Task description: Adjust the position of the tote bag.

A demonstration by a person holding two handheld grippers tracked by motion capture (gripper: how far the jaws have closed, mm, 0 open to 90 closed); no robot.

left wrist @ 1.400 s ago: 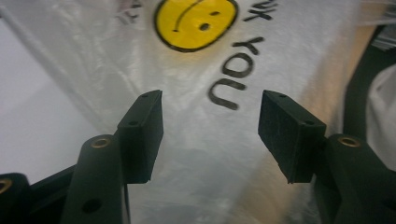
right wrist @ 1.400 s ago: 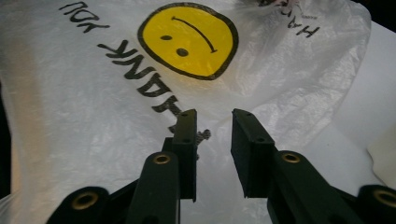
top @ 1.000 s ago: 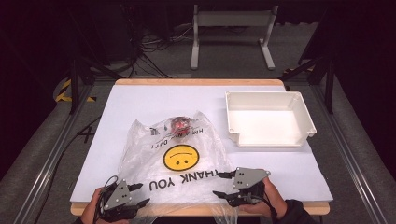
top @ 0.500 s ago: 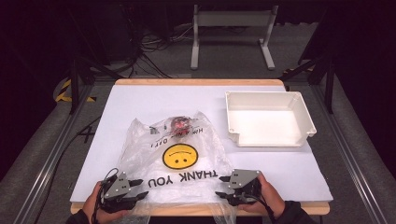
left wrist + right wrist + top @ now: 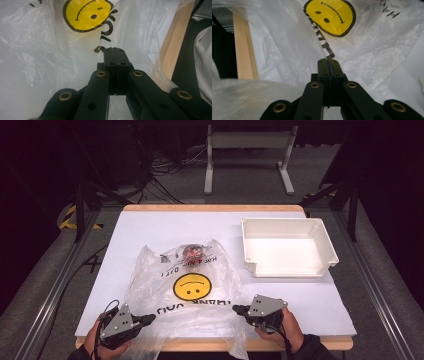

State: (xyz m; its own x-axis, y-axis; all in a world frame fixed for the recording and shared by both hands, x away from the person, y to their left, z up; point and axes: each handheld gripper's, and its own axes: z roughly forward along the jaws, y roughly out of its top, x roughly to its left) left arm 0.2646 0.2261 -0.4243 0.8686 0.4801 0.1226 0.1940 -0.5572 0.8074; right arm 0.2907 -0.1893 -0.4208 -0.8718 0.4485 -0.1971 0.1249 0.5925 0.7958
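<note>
A clear plastic bag [image 5: 190, 292] with a yellow smiley face and black lettering lies spread on the white table [image 5: 150, 227], its near edge hanging over the front. A small red object [image 5: 193, 252] sits inside it at the far end. My left gripper [image 5: 150, 319] is at the bag's near left corner, jaws pressed together on the plastic [image 5: 37, 50]. My right gripper [image 5: 236, 309] is at the near right corner, likewise shut on the film [image 5: 374, 45]. In the gripper views, the left gripper [image 5: 115, 48] and the right gripper [image 5: 328, 60] show no gap between jaws.
A white rectangular tray [image 5: 327, 265] stands empty at the back right of the table. The wooden front edge [image 5: 175, 45] of the table runs just behind both grippers. Dark floor, cables and a metal stand lie beyond the table.
Both grippers have shifted slightly along the front edge, and the bag's near edge is pulled toward the person, now draping over the table front.
</note>
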